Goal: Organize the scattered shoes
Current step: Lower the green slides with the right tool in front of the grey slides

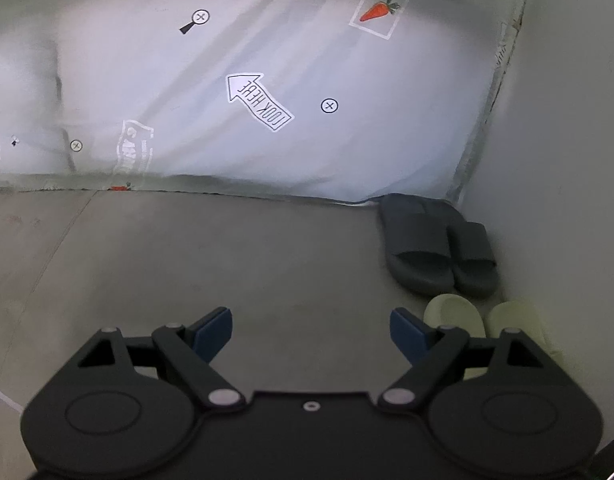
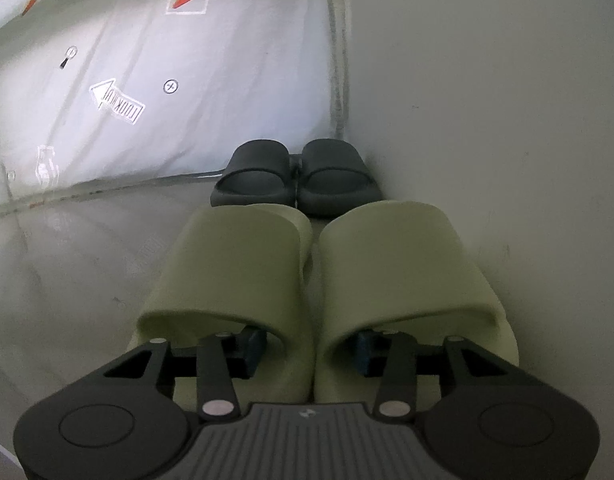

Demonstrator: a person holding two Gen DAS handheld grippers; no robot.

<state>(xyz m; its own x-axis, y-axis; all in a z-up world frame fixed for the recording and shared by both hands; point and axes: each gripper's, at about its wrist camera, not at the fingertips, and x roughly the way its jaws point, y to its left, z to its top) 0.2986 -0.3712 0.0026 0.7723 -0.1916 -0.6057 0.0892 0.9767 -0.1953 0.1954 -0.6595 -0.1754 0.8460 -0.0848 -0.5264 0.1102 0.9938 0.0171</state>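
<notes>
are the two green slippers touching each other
Apart. The right wrist view shows a dark strip of floor running between the left green slipper and the right green slipper along their length.

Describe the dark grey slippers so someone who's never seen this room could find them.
Follow the pale wall to the corner where the printed bedsheet reaches the floor. The dark grey slippers sit there as a pair, beyond the light green slippers, which are paler and nearer.

Grey floor [image 1: 227, 260], plain pale wall [image 2: 487, 100], carrot-printed white sheet [image 1: 267, 60], dim light.
</notes>
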